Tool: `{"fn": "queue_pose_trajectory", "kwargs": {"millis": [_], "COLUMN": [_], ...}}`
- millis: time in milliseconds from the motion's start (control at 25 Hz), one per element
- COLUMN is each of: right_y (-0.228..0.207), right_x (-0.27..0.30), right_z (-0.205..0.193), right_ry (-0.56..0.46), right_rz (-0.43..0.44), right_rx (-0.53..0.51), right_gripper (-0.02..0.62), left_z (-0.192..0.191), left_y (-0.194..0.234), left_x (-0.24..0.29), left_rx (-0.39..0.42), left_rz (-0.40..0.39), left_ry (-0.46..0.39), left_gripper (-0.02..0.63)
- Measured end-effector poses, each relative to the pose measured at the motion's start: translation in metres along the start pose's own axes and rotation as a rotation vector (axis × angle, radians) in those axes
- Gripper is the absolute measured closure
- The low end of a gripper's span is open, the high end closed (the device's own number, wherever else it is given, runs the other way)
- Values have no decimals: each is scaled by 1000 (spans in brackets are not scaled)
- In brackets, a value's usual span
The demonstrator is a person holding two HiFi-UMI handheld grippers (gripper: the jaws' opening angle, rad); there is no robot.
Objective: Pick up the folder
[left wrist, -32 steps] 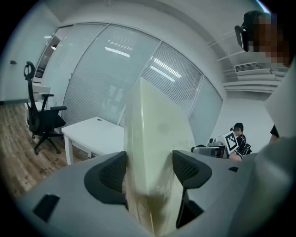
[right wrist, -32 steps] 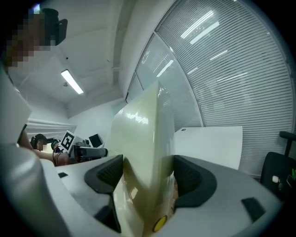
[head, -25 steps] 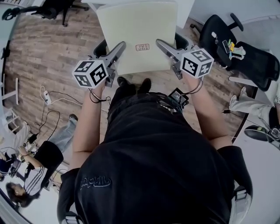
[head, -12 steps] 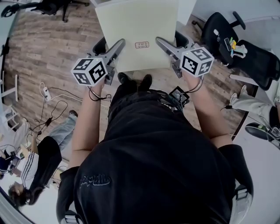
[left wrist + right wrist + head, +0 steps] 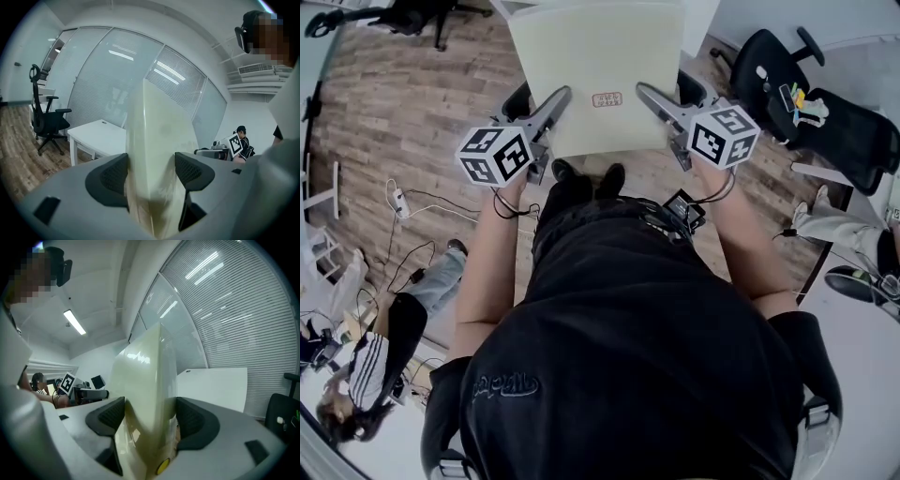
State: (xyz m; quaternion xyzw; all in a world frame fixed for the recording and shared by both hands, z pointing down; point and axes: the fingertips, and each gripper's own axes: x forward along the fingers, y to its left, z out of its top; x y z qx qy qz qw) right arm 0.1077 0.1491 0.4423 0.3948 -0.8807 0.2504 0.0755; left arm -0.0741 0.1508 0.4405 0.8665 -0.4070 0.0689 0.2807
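Note:
A pale cream folder (image 5: 595,66) with a small red stamp is held flat in the air above the wooden floor, in front of the person. My left gripper (image 5: 561,97) is shut on its near left edge and my right gripper (image 5: 645,92) on its near right edge. In the left gripper view the folder (image 5: 157,164) stands edge-on between the black pads (image 5: 193,171), pinched tight. The right gripper view shows the folder (image 5: 145,399) clamped the same way, with a yellow dot near its lower corner.
Black office chairs stand at the right (image 5: 811,103) and the far left (image 5: 403,19). A white desk (image 5: 96,136) stands ahead by glass walls. Cables and a power strip (image 5: 401,208) lie on the floor at left. People (image 5: 384,356) sit at the lower left.
The folder and both grippers have hardly shifted. The seated people at the lower left have moved about.

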Motion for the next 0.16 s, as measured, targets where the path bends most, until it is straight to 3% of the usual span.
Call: {"fn": "queue_pose_trajectory", "kwargs": {"millis": [160], "right_y": [1], "right_x": [-2], "right_z": [0], "right_ry": [0], "right_rz": [-3], "right_rx": [0], "right_gripper": [261], "left_z": [0], "left_y": [-1], "left_x": [0], "left_rx": [-5], "left_rz": [-5], "left_ry": [2], "left_gripper": [278]}}
